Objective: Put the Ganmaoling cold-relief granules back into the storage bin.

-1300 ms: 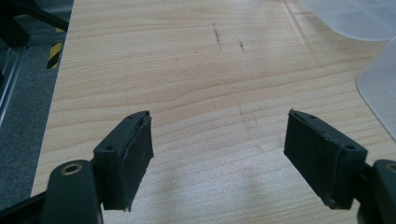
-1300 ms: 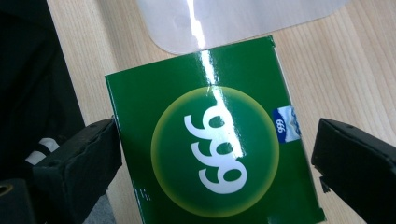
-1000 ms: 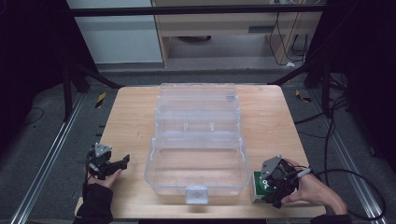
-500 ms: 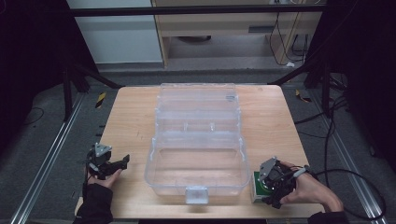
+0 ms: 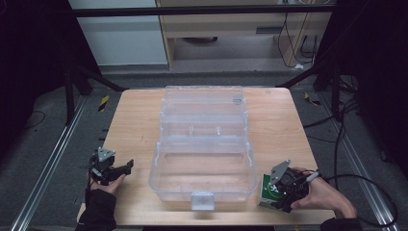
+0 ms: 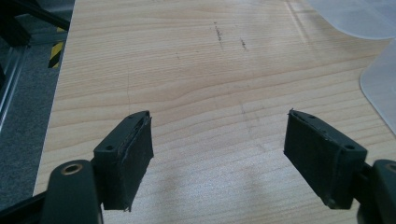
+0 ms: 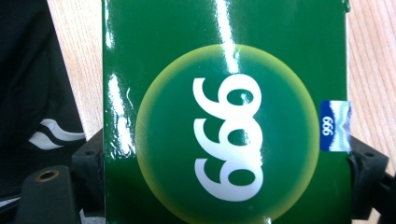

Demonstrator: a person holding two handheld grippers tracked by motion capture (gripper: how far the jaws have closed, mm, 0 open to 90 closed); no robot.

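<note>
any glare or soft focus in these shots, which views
Right gripper view: bright white glare streaks run down the glossy green box, and the print is slightly soft this close. Left gripper view: sharp wood grain on the table, with faint shadow between the open jaws. High view: the tabletop is evenly lit while the surroundings fall dark, and the clear plastic case shows pale reflections.

box (image 7: 224,116) glossy green, yellow-rimmed disc, white 999; bin (image 5: 202,159) clear; table (image 5: 134,125) pale wood
</note>
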